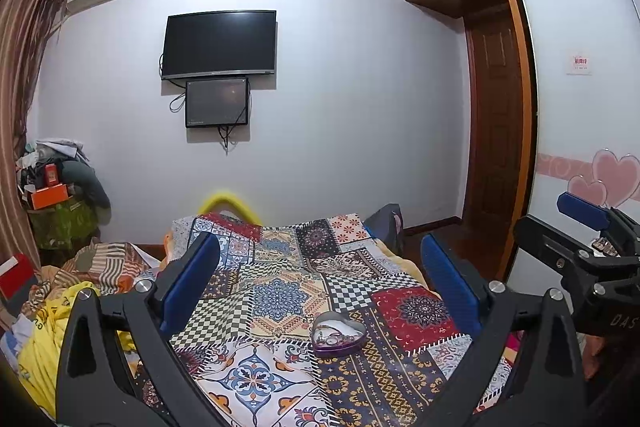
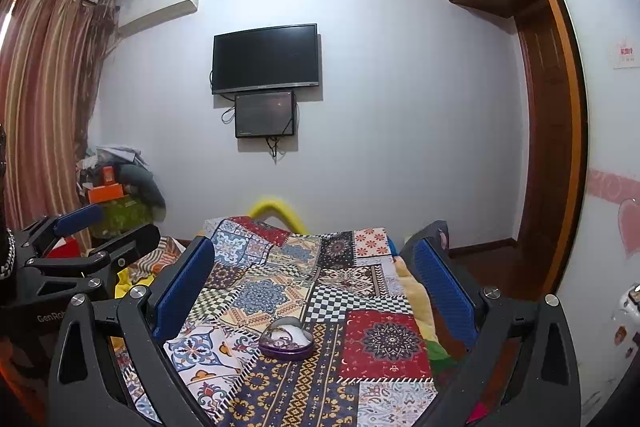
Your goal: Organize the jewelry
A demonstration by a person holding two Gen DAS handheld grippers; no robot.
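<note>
1. On the patchwork bedspread point(image 1: 280, 267): heart-shaped tin point(image 1: 338, 335) of jewelry, lying ahead between both grippers' fingers.
2. Left gripper point(image 1: 320, 283) spread wide; right gripper point(image 2: 316, 287) likewise, both holding nothing.
3. Left view alone shows pink hearts point(image 1: 612, 179) on the wardrobe door.

wrist cams side-by-side, both facing bedspread point(image 1: 280, 291)

Open quilt point(image 1: 280, 291) surrounds the heart tin point(image 1: 338, 334); seemingly nothing blocks approach.

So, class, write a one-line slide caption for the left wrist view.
Open left gripper above heart-shaped jewelry tin on patchwork bedspread.
</note>
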